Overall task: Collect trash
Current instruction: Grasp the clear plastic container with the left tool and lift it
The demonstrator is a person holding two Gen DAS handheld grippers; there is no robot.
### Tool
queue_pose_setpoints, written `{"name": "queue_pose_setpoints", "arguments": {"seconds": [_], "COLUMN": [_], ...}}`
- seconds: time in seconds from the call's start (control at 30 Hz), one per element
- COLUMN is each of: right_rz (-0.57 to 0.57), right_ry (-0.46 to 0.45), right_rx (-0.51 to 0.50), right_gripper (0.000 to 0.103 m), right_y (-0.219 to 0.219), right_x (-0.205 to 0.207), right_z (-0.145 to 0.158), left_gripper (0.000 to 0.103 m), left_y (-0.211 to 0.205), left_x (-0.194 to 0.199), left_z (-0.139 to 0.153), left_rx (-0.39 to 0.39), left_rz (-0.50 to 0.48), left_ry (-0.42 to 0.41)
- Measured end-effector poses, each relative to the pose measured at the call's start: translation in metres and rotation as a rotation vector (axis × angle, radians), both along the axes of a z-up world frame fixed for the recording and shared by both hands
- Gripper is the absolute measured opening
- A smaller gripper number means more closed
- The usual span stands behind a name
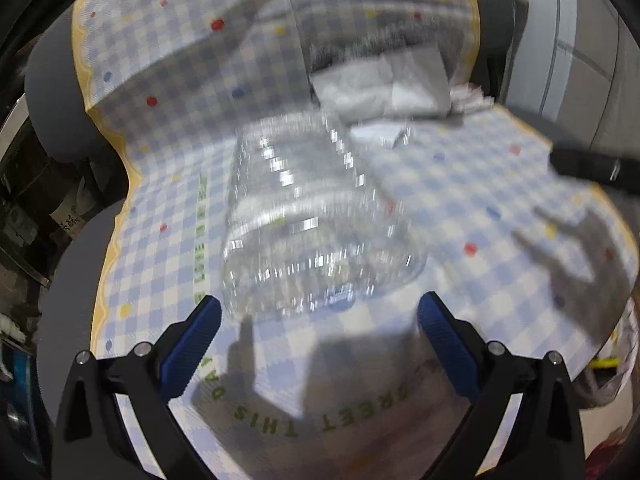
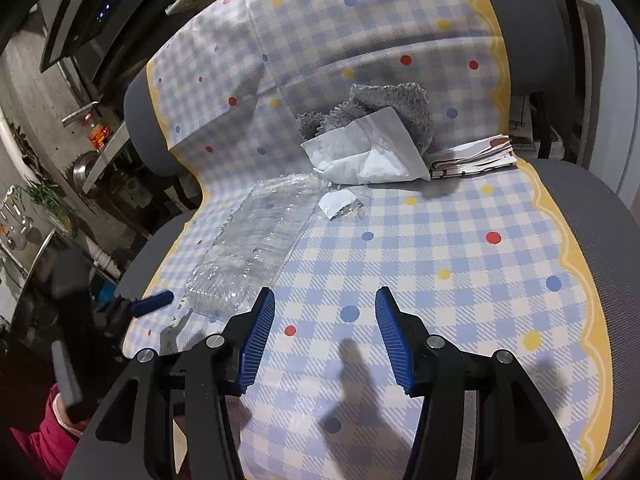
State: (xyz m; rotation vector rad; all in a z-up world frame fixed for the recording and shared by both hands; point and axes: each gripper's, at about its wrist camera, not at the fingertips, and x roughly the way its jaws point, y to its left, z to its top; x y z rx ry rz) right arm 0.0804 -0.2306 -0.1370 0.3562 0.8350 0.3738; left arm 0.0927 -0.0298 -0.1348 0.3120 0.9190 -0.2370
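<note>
Clear plastic: the bottle (image 1: 316, 216) lies on its side on the checked chair cover (image 1: 460, 208), base toward the left tool (image 1: 320, 312).
Handling: likely light, thin-walled, slippery, easily crushed; take it across the ribbed body.
Left tool: spread wide, empty, just short of the bottle.
Right tool (image 2: 325, 320): released, empty, right of the bottle (image 2: 248, 248).
Right view only: beyond the bottle, white tissue (image 2: 368, 152), grey cloth (image 2: 384, 104), a torn wrapper (image 2: 340, 204).

A grey chair (image 2: 592, 240) is draped with a blue-and-white checked cloth (image 2: 440, 240) edged in yellow. To its left, a dark range hood (image 2: 80, 12), a metal bowl (image 2: 86, 168) and a green plant (image 2: 48, 196) are seen.
</note>
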Motion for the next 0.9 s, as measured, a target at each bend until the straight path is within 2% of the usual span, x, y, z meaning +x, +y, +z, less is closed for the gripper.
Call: {"name": "queue_pose_setpoints", "arguments": {"seconds": [0.17, 0.3, 0.43, 0.5, 0.53, 0.6, 0.73, 0.8, 0.9], "right_rz": [-0.001, -0.009, -0.022, -0.024, -0.026, -0.027, -0.032, -0.033, -0.031], "right_ry": [-0.003, -0.001, -0.001, 0.000, 0.000, 0.000, 0.000, -0.001, -0.002], "right_rx": [0.000, -0.001, 0.000, -0.005, -0.008, -0.010, -0.009, -0.007, -0.009], "right_gripper": [0.055, 0.055, 0.055, 0.055, 0.055, 0.055, 0.055, 0.055, 0.055], "right_y": [0.002, 0.000, -0.002, -0.002, -0.002, -0.003, -0.005, -0.004, -0.004], "right_x": [-0.002, -0.002, -0.001, -0.001, -0.001, -0.001, 0.000, 0.001, 0.003], "right_z": [0.001, 0.001, 0.001, 0.001, 0.001, 0.001, 0.001, 0.001, 0.001], "left_gripper": [0.097, 0.097, 0.096, 0.087, 0.086, 0.086, 0.079, 0.079, 0.079], "left_y": [0.003, -0.003, -0.013, -0.014, -0.014, -0.013, -0.008, 0.000, 0.009], "left_x": [0.008, 0.014, 0.019, 0.023, 0.025, 0.026, 0.022, 0.029, 0.043], "left_z": [-0.010, -0.006, -0.002, -0.002, -0.002, 0.002, 0.023, 0.033, 0.039], "left_rx": [-0.042, -0.022, 0.033, 0.070, 0.085, 0.070, 0.089, 0.067, 0.093], "left_rz": [0.013, 0.025, 0.033, 0.061, 0.066, 0.066, 0.094, 0.119, 0.144], "left_ry": [0.033, 0.008, -0.058, -0.091, -0.103, -0.129, -0.268, -0.284, -0.302]}}
